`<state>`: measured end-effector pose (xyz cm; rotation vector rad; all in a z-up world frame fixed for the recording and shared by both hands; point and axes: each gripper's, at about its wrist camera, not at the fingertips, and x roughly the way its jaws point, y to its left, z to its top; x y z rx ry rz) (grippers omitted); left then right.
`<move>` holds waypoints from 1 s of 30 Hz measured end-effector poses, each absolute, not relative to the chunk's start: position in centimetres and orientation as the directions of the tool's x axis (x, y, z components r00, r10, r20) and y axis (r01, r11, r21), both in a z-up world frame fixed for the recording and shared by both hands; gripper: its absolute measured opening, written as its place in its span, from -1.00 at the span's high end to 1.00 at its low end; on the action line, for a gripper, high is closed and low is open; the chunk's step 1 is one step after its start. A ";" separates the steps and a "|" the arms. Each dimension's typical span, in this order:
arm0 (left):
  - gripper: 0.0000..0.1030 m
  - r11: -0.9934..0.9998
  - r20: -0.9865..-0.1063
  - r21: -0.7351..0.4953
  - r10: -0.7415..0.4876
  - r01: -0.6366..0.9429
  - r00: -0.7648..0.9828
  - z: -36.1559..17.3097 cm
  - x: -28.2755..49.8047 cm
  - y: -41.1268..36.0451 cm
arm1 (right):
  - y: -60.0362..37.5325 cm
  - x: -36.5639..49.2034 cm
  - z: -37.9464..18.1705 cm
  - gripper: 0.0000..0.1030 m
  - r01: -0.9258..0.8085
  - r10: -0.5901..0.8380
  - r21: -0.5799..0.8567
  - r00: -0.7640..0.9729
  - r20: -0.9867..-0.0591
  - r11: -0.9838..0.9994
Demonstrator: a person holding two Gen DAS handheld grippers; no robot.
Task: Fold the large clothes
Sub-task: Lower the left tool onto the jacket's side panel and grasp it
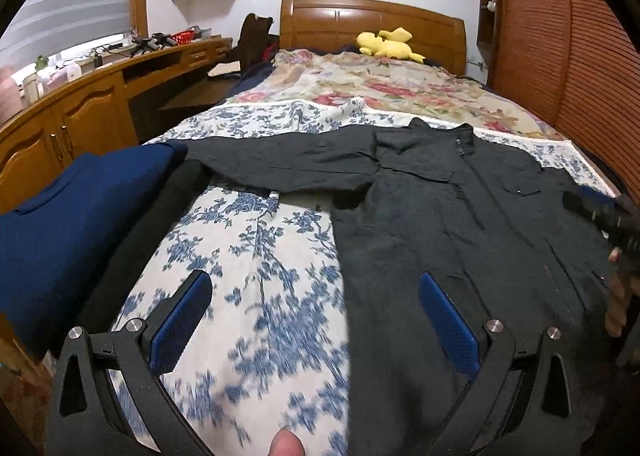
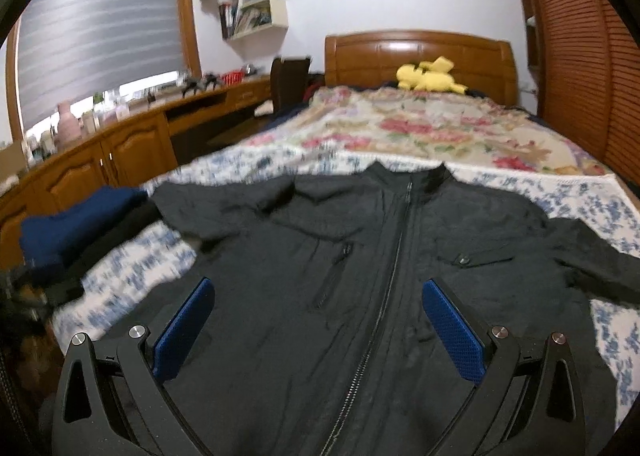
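Observation:
A black zip-up jacket (image 1: 452, 215) (image 2: 360, 256) lies front-up and spread flat on the bed, collar toward the headboard, both sleeves stretched out sideways. My left gripper (image 1: 316, 288) hovers open above the jacket's left side edge, one blue pad over the floral sheet and the other over the black cloth. My right gripper (image 2: 318, 296) hangs open above the jacket's lower front, straddling the zipper (image 2: 394, 256). Neither holds anything. The right gripper and a hand (image 1: 618, 296) show at the right edge of the left wrist view.
Folded navy clothing (image 1: 68, 223) (image 2: 76, 228) on a dark garment sits at the bed's left edge. A blue floral sheet (image 1: 256, 256) and a red floral blanket (image 2: 420, 127) cover the bed. A yellow plush toy (image 1: 386, 43) lies by the headboard. A wooden desk (image 1: 80, 111) runs along the left.

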<state>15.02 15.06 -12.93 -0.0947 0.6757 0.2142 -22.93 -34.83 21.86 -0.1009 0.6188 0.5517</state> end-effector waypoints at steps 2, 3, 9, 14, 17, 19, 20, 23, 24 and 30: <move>-1.00 0.976 -0.637 -0.017 0.155 -0.215 0.755 -13.3 16.3 15.7 | -34.8 -22.2 20.7 -1.00 -0.523 0.445 0.056 0.659 -0.606 0.851; -1.00 0.978 -0.642 -0.023 0.145 -0.208 0.753 -13.5 16.9 16.0 | -34.8 -21.9 20.3 -1.00 -0.525 0.444 0.061 0.646 -0.620 0.849; -0.94 0.979 -0.678 -0.043 0.117 -0.197 0.725 -14.0 21.3 18.7 | -35.8 -20.5 18.8 -1.00 -0.530 0.439 0.095 0.574 -0.691 0.843; -0.74 0.967 -0.703 -0.104 0.096 -0.235 0.705 -14.2 24.8 22.0 | -36.8 -19.5 20.0 -1.00 -0.536 0.450 0.116 0.549 -0.704 0.836; -0.63 0.955 -0.719 -0.144 0.079 -0.258 0.691 -14.7 27.1 23.9 | -36.5 -19.8 19.8 -1.00 -0.537 0.454 0.120 0.549 -0.702 0.835; -0.51 0.948 -0.729 -0.161 0.073 -0.274 0.680 -15.1 28.4 24.7 | -36.7 -19.8 20.0 -1.00 -0.537 0.456 0.122 0.548 -0.702 0.834; -0.48 0.946 -0.735 -0.167 0.069 -0.279 0.674 -15.4 29.0 25.0 | -36.8 -19.7 20.0 -1.00 -0.538 0.457 0.124 0.547 -0.701 0.834; -0.28 0.935 -0.752 -0.192 0.056 -0.300 0.657 -16.4 30.7 25.8 | -36.3 -19.3 19.7 -1.00 -0.536 0.458 0.127 0.547 -0.701 0.835; -0.23 0.930 -0.758 -0.199 0.055 -0.310 0.649 -16.7 31.2 26.0 | -36.0 -19.2 19.6 -1.00 -0.535 0.457 0.127 0.547 -0.701 0.835; -0.22 0.879 -0.800 -0.265 0.029 -0.396 0.599 -18.5 33.4 27.4 | -34.9 -19.0 19.3 -1.00 -0.537 0.453 0.119 0.550 -0.702 0.835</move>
